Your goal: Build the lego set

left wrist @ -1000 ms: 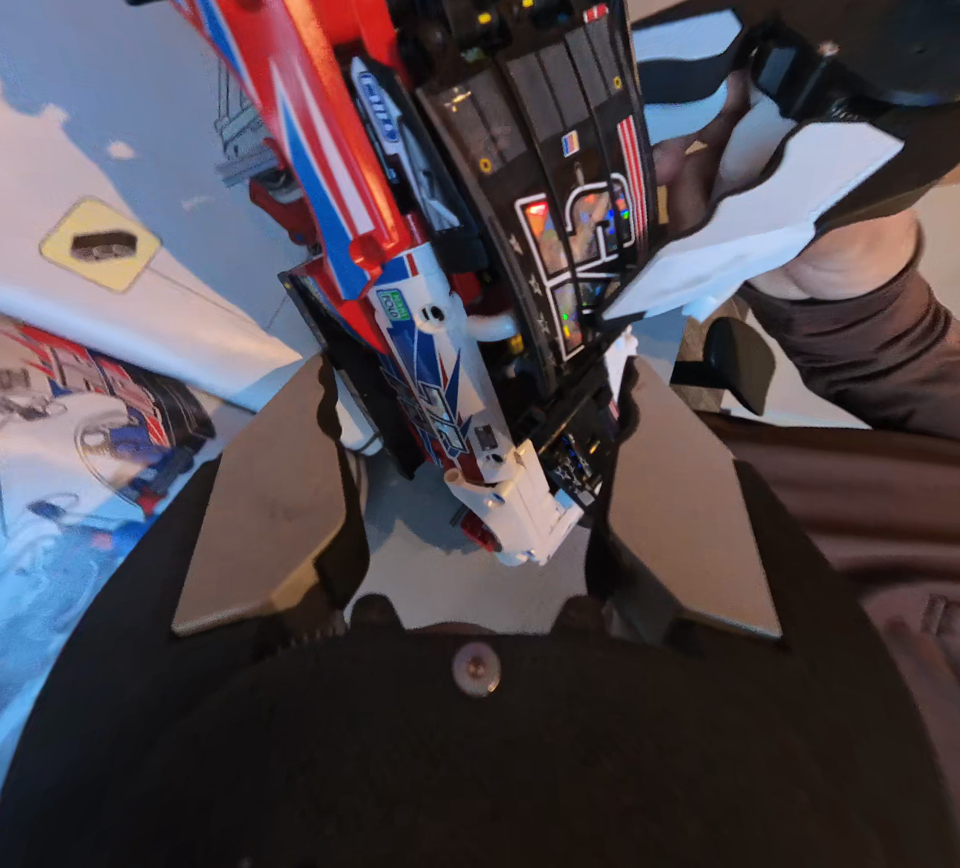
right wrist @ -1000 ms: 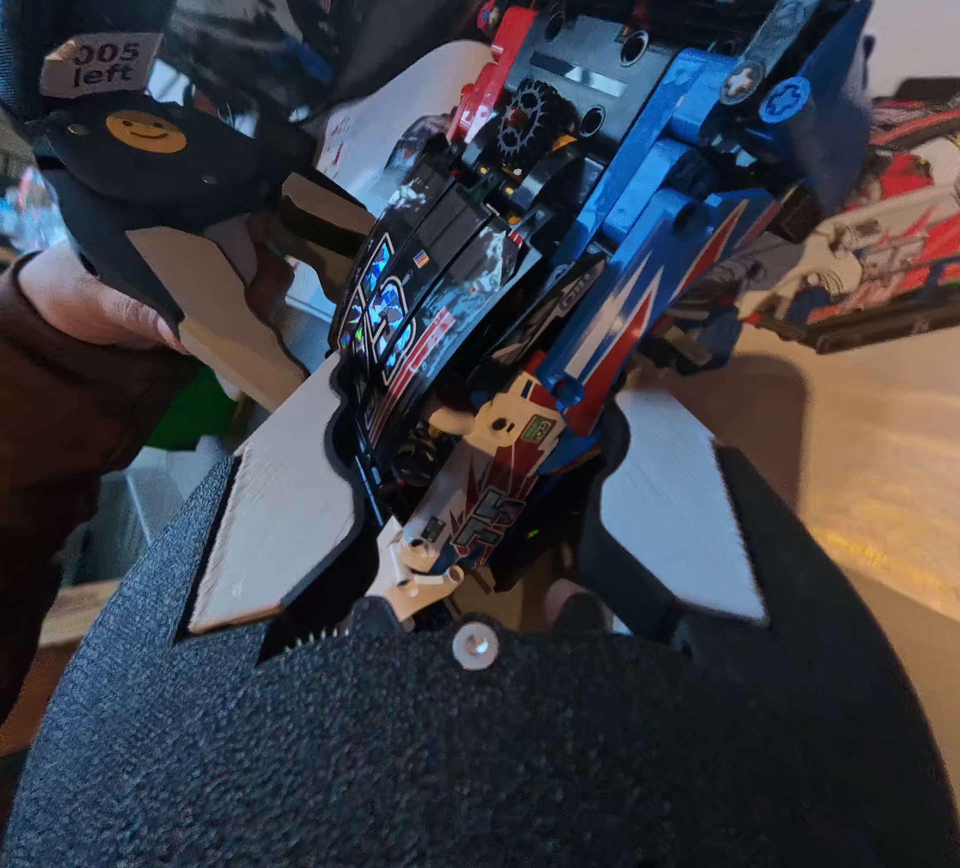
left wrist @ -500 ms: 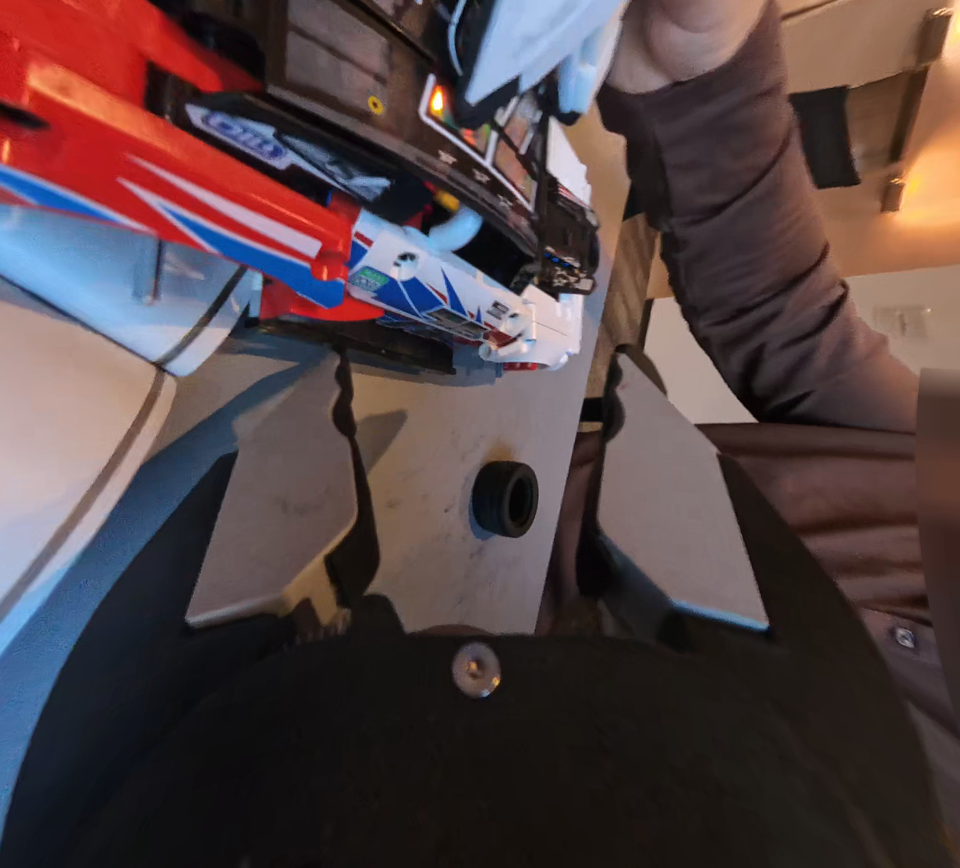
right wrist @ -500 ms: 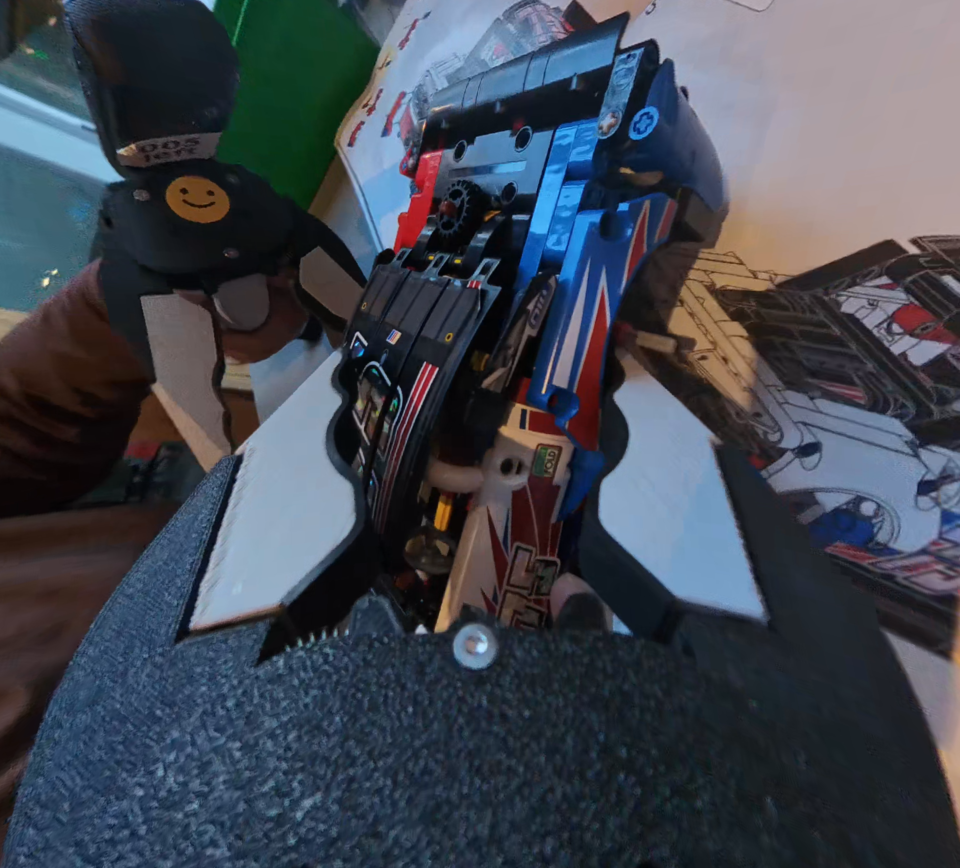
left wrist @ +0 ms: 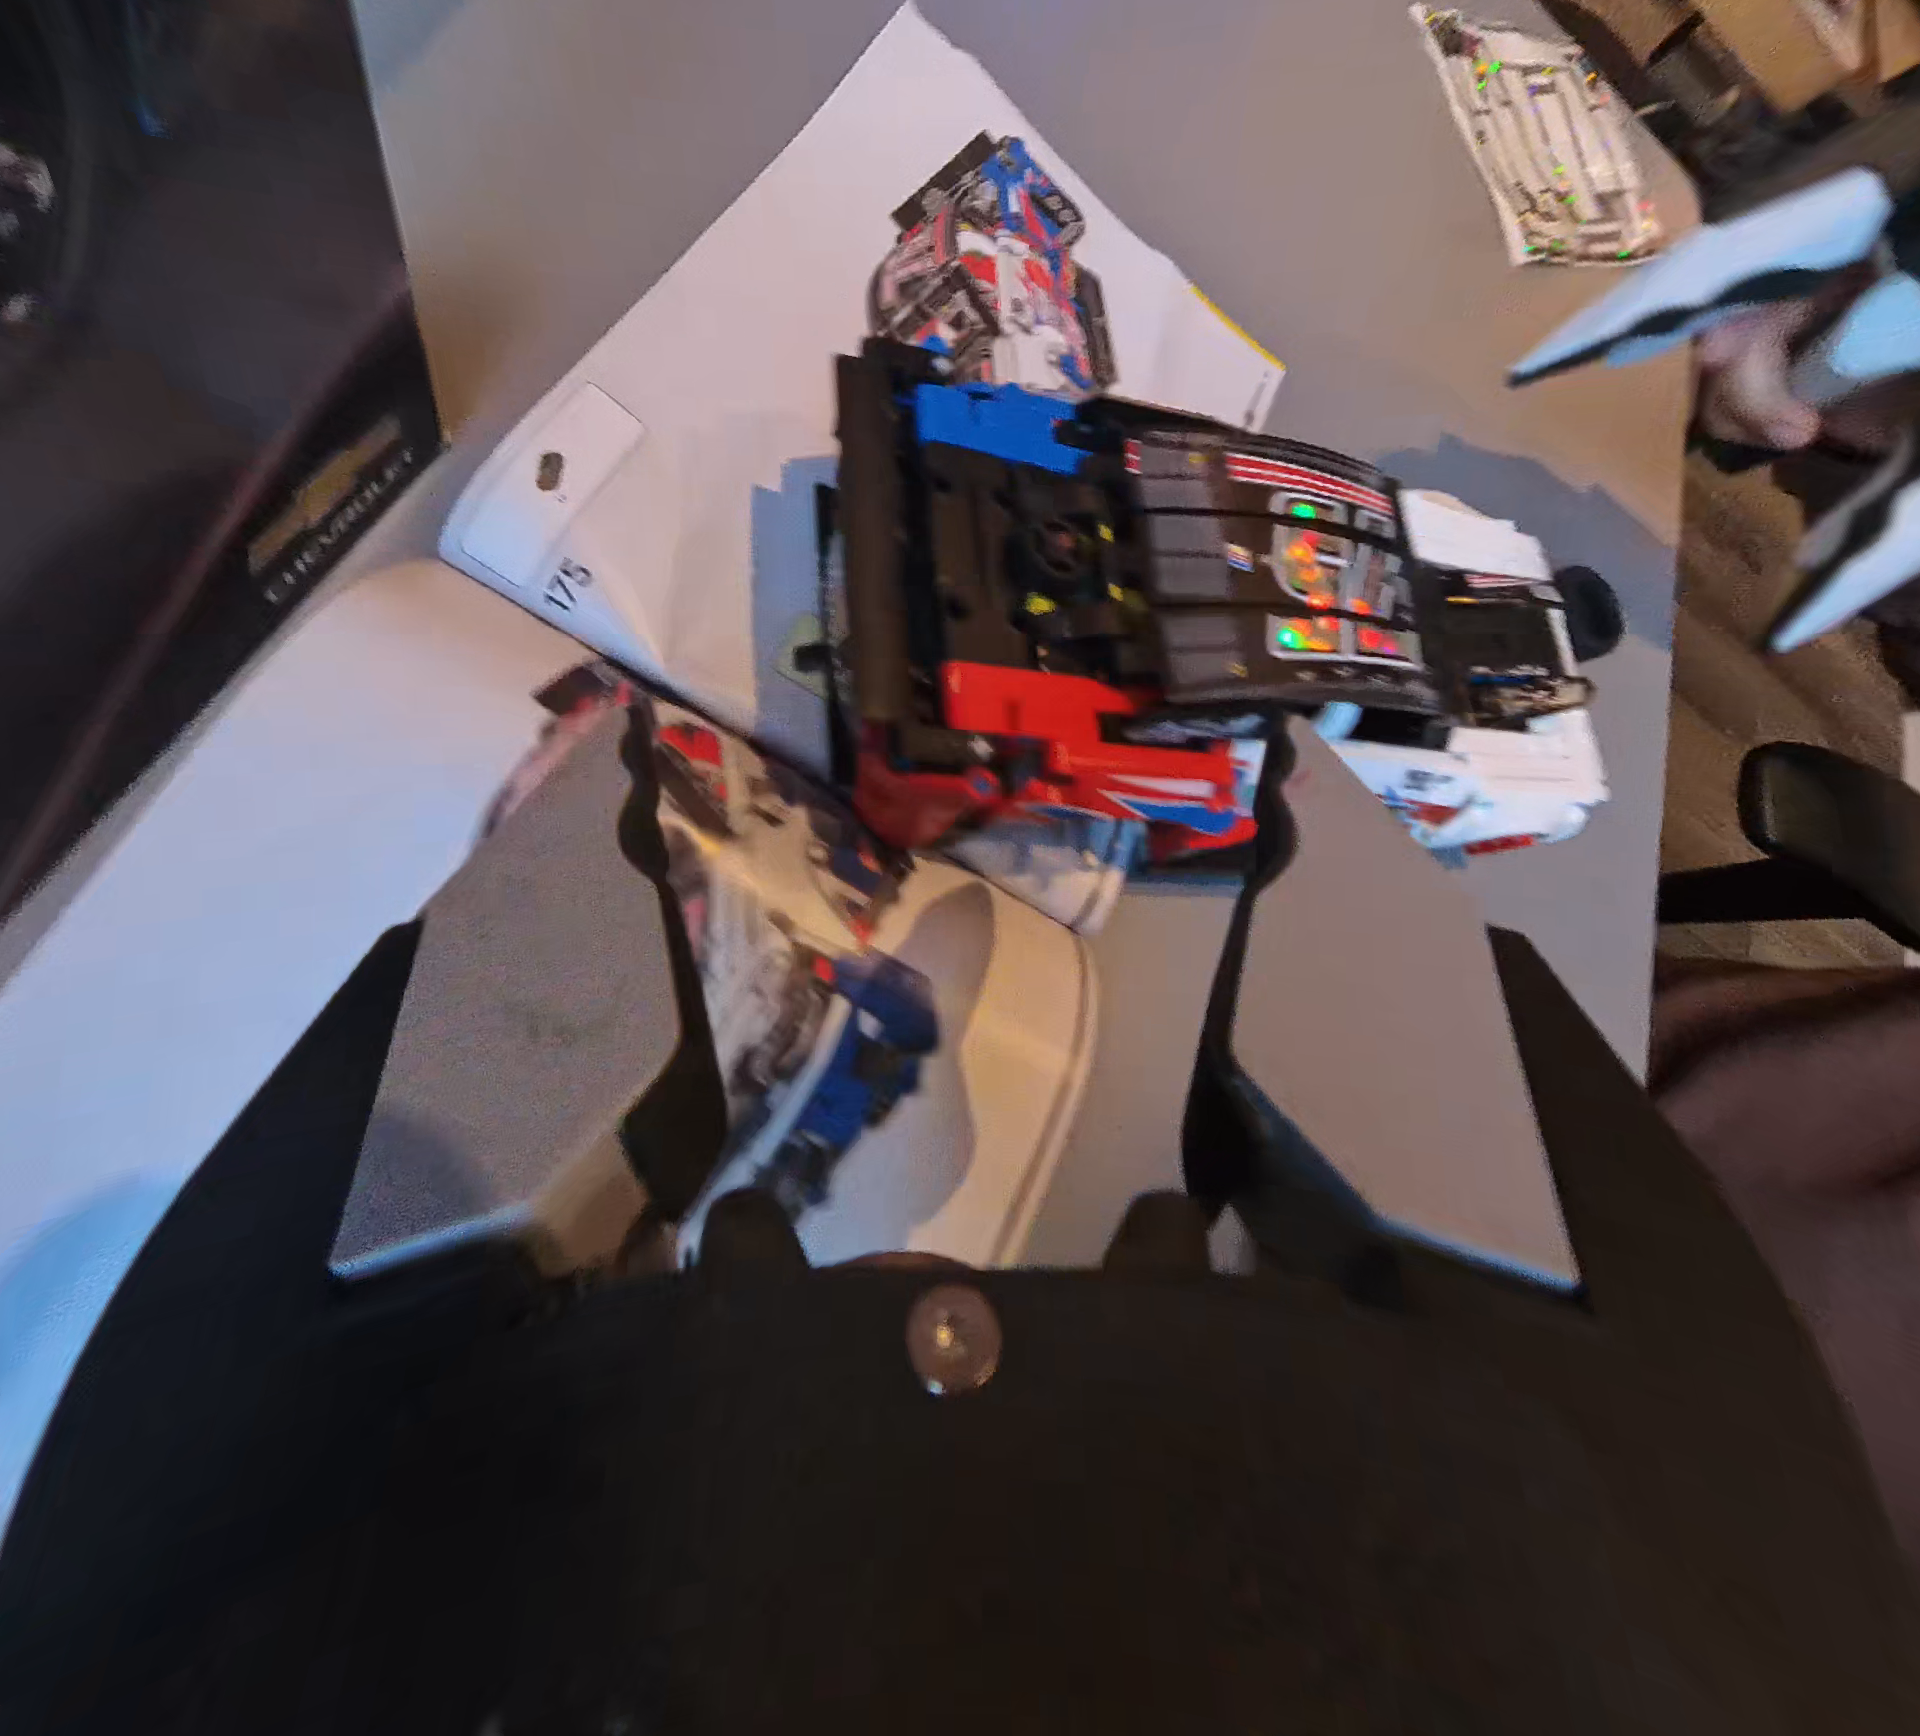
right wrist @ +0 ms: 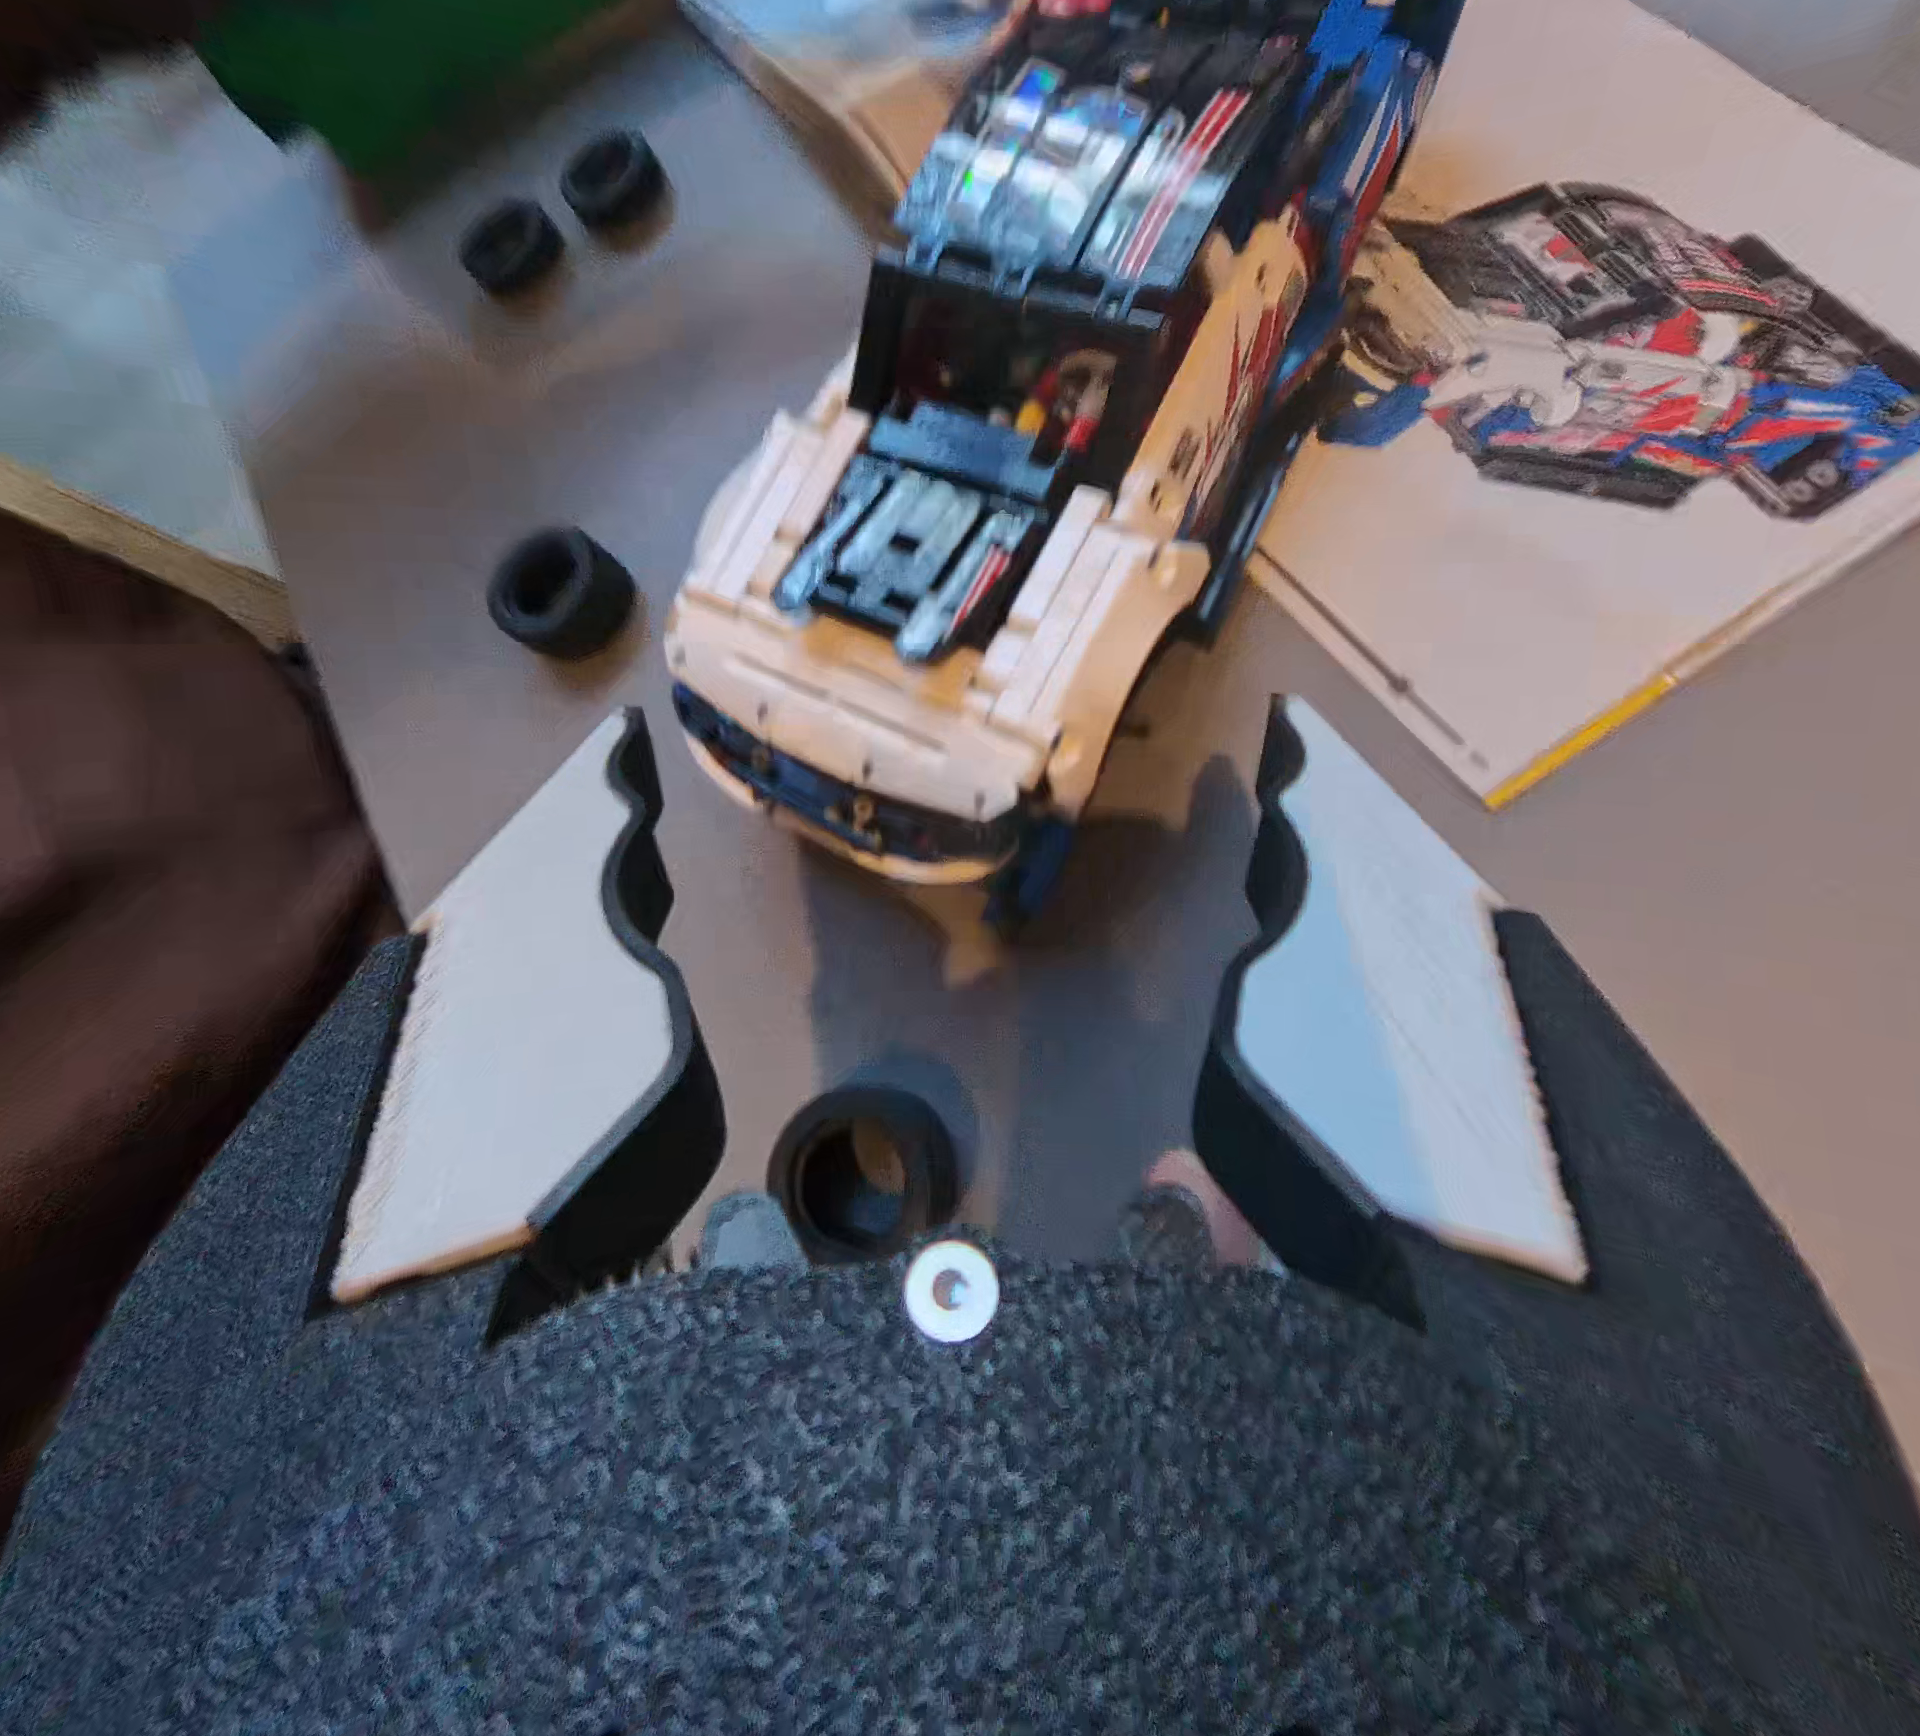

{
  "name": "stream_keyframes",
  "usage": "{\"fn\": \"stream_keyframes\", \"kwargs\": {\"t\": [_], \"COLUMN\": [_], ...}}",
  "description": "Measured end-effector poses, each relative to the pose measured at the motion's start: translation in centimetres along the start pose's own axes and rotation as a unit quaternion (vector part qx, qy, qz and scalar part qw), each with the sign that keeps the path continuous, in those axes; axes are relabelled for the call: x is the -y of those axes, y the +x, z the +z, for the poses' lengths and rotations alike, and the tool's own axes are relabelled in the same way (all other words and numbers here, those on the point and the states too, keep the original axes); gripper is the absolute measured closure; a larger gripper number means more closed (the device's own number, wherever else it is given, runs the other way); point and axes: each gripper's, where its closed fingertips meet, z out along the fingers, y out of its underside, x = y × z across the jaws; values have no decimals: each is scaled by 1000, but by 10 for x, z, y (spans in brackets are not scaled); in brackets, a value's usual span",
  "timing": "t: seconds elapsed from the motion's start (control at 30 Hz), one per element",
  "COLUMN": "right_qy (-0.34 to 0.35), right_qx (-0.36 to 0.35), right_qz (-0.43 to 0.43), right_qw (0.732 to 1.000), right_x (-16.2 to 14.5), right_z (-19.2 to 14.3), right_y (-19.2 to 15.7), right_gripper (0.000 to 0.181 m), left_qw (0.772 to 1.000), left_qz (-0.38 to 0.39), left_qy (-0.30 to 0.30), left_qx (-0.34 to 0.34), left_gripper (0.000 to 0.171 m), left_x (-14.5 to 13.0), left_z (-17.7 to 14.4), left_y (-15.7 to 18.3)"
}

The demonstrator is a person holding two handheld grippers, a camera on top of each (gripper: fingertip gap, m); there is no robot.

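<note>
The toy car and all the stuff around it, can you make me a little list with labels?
car: white, black, red and blue brick-built race car, resting on the grey table, rear on the open instruction booklet
loose wheels: four black rubber tyres, one between the right gripper's fingers, untouched
right gripper: open, empty
left gripper: open, empty

The left gripper (left wrist: 951,787) has a smooth black body, grey wedge fingers (left wrist: 520,1042) with wavy black inner edges, and one silver screw (left wrist: 951,1338) centred just behind them. The right gripper (right wrist: 951,787) has a grainy black body, pale fingers (right wrist: 520,1011) and a like screw (right wrist: 951,1291).
</note>
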Motion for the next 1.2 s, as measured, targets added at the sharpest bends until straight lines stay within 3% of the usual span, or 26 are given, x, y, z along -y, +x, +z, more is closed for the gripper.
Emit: {"fn": "stream_keyframes", "kwargs": {"t": [0.17,0.3,0.43,0.47,0.73,0.8,0.97,1.2], "right_qy": [-52,-111,-121,-122,-107,-105,-98,-129], "right_qx": [-100,-113,-91,-92,-58,-48,-30,-12], "right_qz": [-108,-151,-152,-162,-168,-179,-204,-261], "right_qw": [988,976,977,975,978,977,973,957], "right_x": [-42,-58,-63,-64,-62,-62,-59,-59], "right_z": [7,26,44,48,50,48,36,25], "right_y": [-3,0,0,0,-1,-2,7,42], "right_gripper": [58,59,66,73,77,76,74,63], "left_qw": [999,994,976,972,974,974,981,983], "left_qz": [-1,-31,-63,-74,-100,-111,-114,-149], "left_qy": [-34,-69,-121,-130,-144,-142,-129,-89], "left_qx": [2,-77,-172,-183,-145,-135,-93,-56], "left_gripper": [56,52,80,76,96,94,71,67], "left_x": [13,9,-6,-8,-12,-15,-28,-51], "left_z": [26,42,53,55,54,52,41,23], "left_y": [-32,-17,11,15,13,18,37,60]}}
